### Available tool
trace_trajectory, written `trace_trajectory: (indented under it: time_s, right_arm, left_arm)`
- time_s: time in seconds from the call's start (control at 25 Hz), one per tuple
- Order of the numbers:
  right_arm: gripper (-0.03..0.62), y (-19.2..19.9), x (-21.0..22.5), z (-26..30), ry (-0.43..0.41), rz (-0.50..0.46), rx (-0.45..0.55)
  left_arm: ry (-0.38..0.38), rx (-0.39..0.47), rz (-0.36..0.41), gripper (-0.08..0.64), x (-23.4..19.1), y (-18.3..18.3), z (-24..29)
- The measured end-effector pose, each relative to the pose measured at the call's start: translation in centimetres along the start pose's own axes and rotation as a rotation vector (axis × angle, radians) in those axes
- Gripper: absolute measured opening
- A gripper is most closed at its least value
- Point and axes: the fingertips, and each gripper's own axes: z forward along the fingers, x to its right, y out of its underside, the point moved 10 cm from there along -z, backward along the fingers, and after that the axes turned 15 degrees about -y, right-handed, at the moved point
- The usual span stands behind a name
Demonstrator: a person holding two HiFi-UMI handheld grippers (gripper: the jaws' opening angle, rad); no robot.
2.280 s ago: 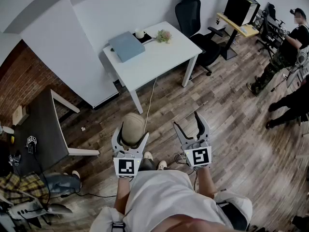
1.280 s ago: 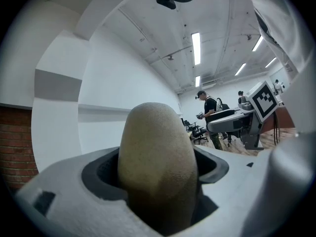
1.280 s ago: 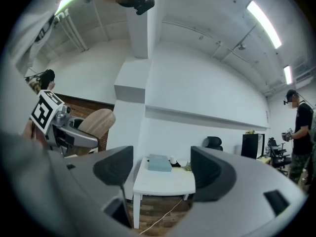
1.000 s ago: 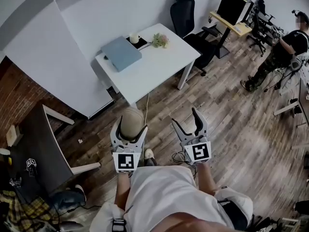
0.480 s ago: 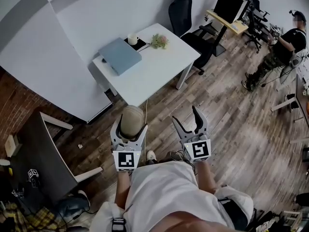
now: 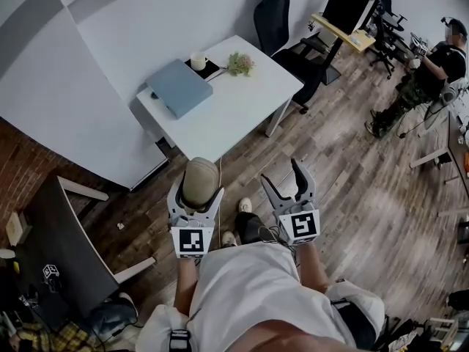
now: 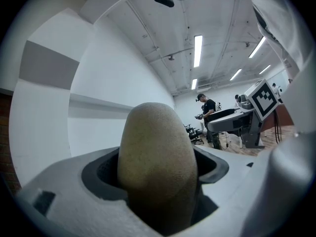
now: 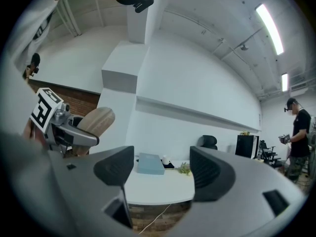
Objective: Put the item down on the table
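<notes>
Grips the tan oval item (image 6: 200,181) in the left hand-held gripper (image 6: 197,193) (rough-skinned, perhaps a kiwi), upright over the wooden floor (image 6: 352,189), well apart from the white worktop (image 6: 227,105) ahead. Holds the right hand-held gripper (image 6: 281,174) released, jaws apart, nothing between them.
</notes>
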Motion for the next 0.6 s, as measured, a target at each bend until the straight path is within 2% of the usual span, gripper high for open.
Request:
trace_trajectory:
  time_s: [0.28,0.48,0.6]
  right_arm:
    - [0.354,0.2,2.6,3.6,-0.021,-0.004,0.022]
    - [0.354,0.7,5.6,6.0,-0.029,0.0,0.029]
    - [0.354,0.7,7.3,7.3,-0.04,0.014,0.019]
  left_arm:
    - [-0.014,0.002,0.022,0.407,-1.0,0.4,3.7]
    - [-0.032,-0.023,-0.021,0.407,-0.9,-0.1,7.3]
    - [-0.034,-0.023,-0.003,0.407,-0.7,-0.2,9.6]
